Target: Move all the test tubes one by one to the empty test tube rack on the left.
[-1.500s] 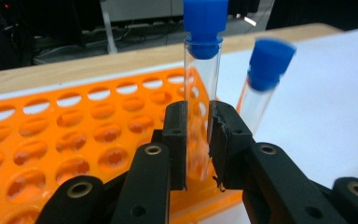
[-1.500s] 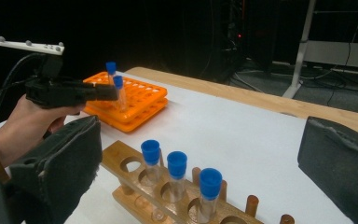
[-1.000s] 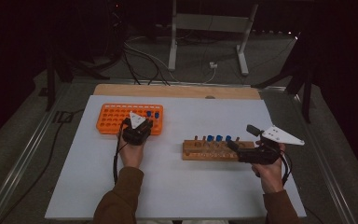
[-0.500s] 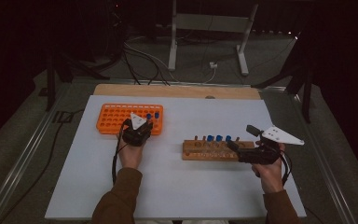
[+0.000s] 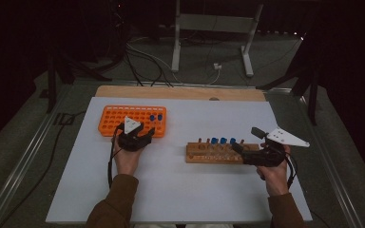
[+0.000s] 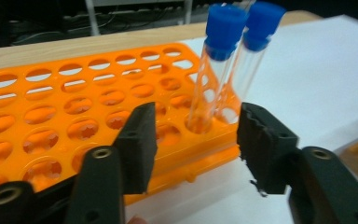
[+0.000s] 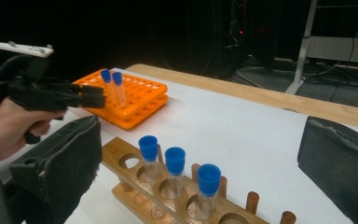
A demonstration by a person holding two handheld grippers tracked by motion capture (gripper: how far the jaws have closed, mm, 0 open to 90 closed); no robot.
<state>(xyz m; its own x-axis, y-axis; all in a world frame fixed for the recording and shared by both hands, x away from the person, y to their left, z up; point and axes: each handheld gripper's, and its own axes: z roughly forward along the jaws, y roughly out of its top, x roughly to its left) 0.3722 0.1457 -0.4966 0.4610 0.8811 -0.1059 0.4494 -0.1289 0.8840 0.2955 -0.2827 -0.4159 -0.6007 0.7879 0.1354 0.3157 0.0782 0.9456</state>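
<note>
An orange tube rack [image 5: 123,118] lies at the table's left, with two blue-capped glass tubes [image 5: 155,117] standing near its right end. My left gripper [image 5: 148,136] is at the rack's near edge, open. In the left gripper view its jaws stand apart just short of the two tubes [image 6: 220,65] and hold nothing [image 6: 196,144]. A wooden rack [image 5: 204,156] in the middle holds three blue-capped tubes [image 5: 222,140]. My right gripper [image 5: 236,148] is at that rack's right end. Its jaws are wide open [image 7: 200,163] on either side of the three tubes [image 7: 175,161].
A wooden board [image 5: 180,92] runs along the far edge of the white tabletop [image 5: 180,190]. Beyond the table are cables and a metal stand [image 5: 209,28] on a dark floor. In the right gripper view, the left gripper [image 7: 91,97] points at the orange rack [image 7: 140,100].
My left gripper has shifted very slightly leftward by the orange rack. The right gripper and both racks have stayed put.
</note>
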